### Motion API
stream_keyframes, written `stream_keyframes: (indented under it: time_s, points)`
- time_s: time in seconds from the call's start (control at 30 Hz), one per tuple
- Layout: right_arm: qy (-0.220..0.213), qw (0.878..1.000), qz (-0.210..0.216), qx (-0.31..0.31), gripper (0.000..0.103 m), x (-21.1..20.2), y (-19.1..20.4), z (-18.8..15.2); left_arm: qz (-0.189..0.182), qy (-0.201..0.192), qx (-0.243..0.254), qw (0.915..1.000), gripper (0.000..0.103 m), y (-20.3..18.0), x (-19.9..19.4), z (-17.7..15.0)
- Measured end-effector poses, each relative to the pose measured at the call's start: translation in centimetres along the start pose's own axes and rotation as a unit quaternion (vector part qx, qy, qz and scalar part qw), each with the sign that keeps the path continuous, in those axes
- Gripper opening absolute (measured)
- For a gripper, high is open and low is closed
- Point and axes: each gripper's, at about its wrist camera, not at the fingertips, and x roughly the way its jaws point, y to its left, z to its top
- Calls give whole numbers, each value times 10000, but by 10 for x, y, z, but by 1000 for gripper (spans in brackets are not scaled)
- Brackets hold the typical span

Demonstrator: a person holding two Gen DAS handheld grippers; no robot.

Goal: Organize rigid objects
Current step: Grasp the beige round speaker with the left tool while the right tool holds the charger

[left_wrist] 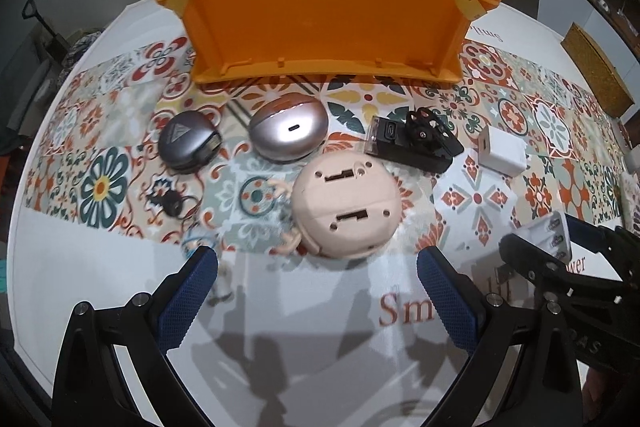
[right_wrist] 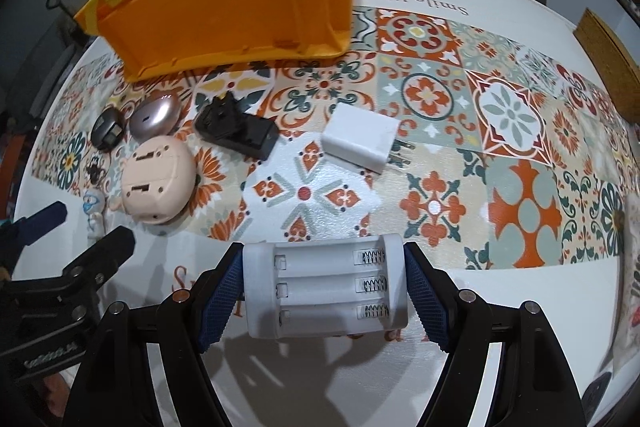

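Right gripper (right_wrist: pixel 324 287) pinched a white battery holder (right_wrist: pixel 326 287) by its ends, held over the near edge of the patterned surface (right_wrist: pixel 520 211). Left gripper (left_wrist: pixel 316 291) was spread wide with nothing between its pads, just short of the beige round case (left_wrist: pixel 346 203). Orange basket (left_wrist: pixel 320 7) stood behind the row of gadgets.

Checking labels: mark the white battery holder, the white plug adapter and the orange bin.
white battery holder (right_wrist: pixel 326 291), right wrist view, middle slot.
white plug adapter (right_wrist: pixel 360 137), right wrist view, top face.
orange bin (left_wrist: pixel 324 23), left wrist view, front wall.
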Motion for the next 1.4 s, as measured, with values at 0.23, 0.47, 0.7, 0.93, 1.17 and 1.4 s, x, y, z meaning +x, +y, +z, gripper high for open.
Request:
stream_keyframes:
  time_s: [0.23,0.47,0.7,0.93,1.17,1.4]
  points:
    - [46,10000,-28,70,77,3,-4,5,3,190,29,9998,102,-4,24,12]
    - [71,10000,-45,52,77,6,-5,9,32,278,147,9995,102,-12,44,21]
    - [100,9999,-63,107,77,10,-7,12,-33,377,174,9991,91,-18,58,29]
    - [109,9998,-40,134,77,11,-5,14,-184,386,184,9989,78,-16,64,33]
    - [76,9998,-98,123,77,9,1,13,-274,326,250,9988,74,-12,52,30]
    - [-25,9998,-149,132,77,-2,8,10,-271,199,283,9990,74,0,27,20]
